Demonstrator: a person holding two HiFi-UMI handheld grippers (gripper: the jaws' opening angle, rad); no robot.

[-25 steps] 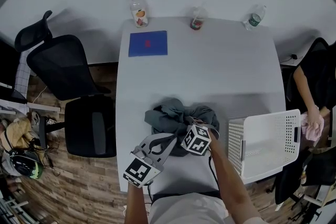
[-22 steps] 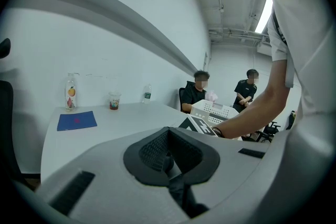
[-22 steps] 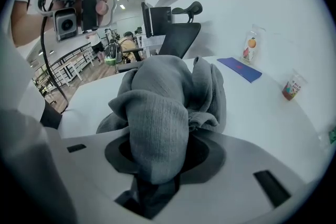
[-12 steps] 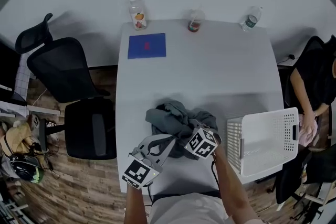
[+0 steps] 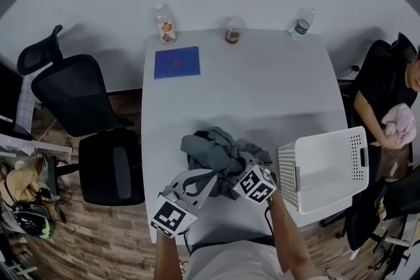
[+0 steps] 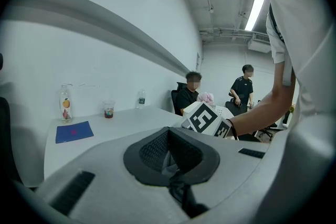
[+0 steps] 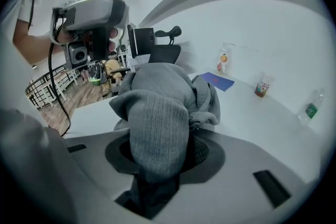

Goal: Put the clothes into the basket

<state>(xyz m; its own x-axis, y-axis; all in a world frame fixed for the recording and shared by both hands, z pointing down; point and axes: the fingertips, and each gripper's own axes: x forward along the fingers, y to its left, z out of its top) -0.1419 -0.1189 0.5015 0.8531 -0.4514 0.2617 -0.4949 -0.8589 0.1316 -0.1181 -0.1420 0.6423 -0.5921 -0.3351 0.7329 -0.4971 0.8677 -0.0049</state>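
White table [image 5: 262,95], near edge: grey clothes [image 5: 213,149] bunched up just left of white basket [image 5: 287,174]. Right gripper [image 5: 241,166] pinches a thick fold of it; left gripper [image 5: 210,175] jaws together on a thin bit.

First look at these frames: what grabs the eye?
A grey garment lies bunched at the near edge of the table, and the right gripper is shut on a fold of it. A white basket sits at the table's right edge, with nothing visible inside.
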